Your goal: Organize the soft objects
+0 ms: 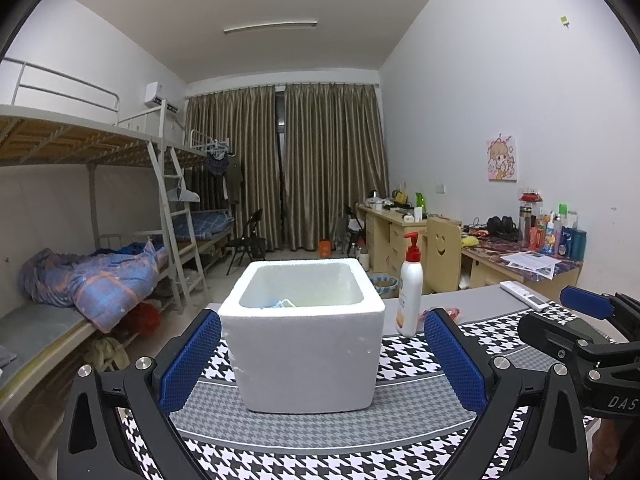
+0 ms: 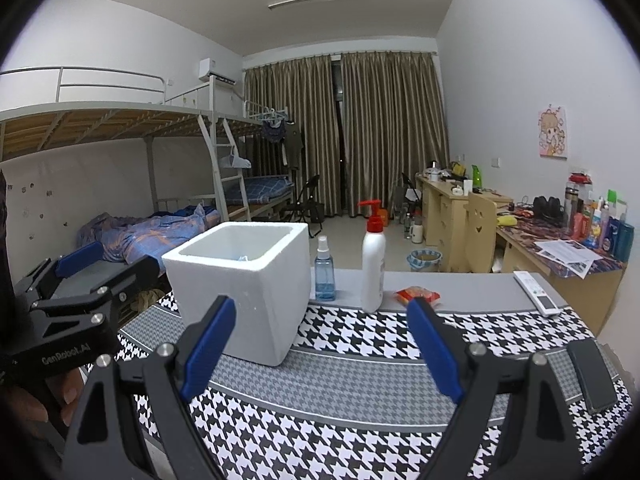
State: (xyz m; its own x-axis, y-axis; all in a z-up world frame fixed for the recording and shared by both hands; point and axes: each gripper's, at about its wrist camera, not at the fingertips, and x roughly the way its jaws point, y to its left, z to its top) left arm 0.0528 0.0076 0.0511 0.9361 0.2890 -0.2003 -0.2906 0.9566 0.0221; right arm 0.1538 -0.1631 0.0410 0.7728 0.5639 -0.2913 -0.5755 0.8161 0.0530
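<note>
Box (image 1: 304,344) between spread left hand-held gripper (image 1: 322,358) | right hand-held gripper (image 2: 320,344) spread | bottle (image 2: 373,264) beside

Lotion bottle (image 2: 373,264), spray bottle (image 2: 324,270) and remote (image 2: 536,287) share the table (image 2: 460,280).

white walls, white ceiling with long tube light (image 1: 270,27). brown curtains (image 1: 286,164) drawn across far window. metal bunk beds (image 1: 92,136) along left wall, ladder (image 1: 176,220) between them, blue plaid quilt (image 1: 96,276) heaped on lower bunk. air conditioner (image 1: 158,96) high on left wall. wooden desks (image 1: 384,232) along right wall, cartoon poster (image 1: 501,159) above. black folding chair (image 1: 248,240) near curtains. pale floor.
</note>
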